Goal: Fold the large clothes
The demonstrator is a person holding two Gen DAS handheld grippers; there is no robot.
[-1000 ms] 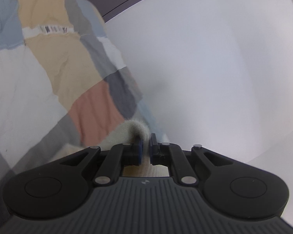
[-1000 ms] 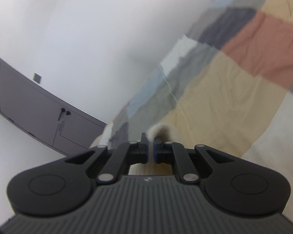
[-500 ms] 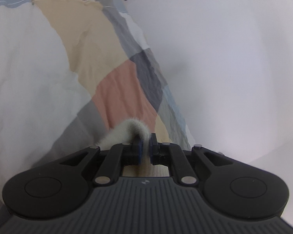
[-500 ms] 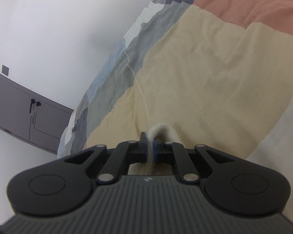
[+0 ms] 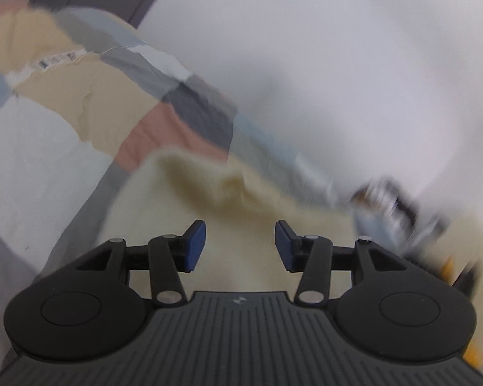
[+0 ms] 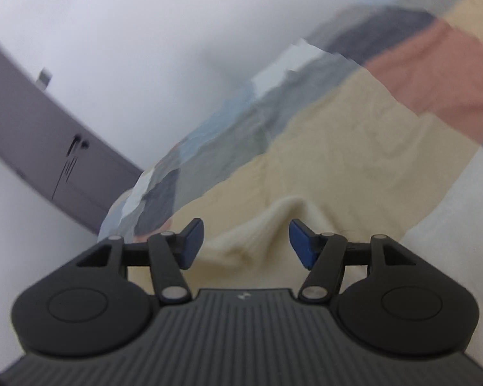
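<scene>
A cream fuzzy garment (image 5: 228,206) lies on a patchwork bedspread (image 5: 112,109) of tan, pink, grey and white blocks. My left gripper (image 5: 240,246) hovers just over the garment, its jaws opening, blue pads clear of the cloth. In the right wrist view the same cream garment (image 6: 267,225) forms a raised fold on the bedspread (image 6: 354,148). My right gripper (image 6: 246,243) is over that fold, jaws opening, with the fold lying between the pads but untouched by them.
A white wall (image 5: 322,48) runs along the bed's far side. A grey cabinet (image 6: 42,148) with dark handles stands against the wall at left. The blurred other gripper (image 5: 396,206) shows at the right of the left wrist view.
Both grippers were shut on tufts of the cream garment and have let go, jaws now spread apart. The garment has dropped onto the bedspread. Both views have shifted and blurred.
</scene>
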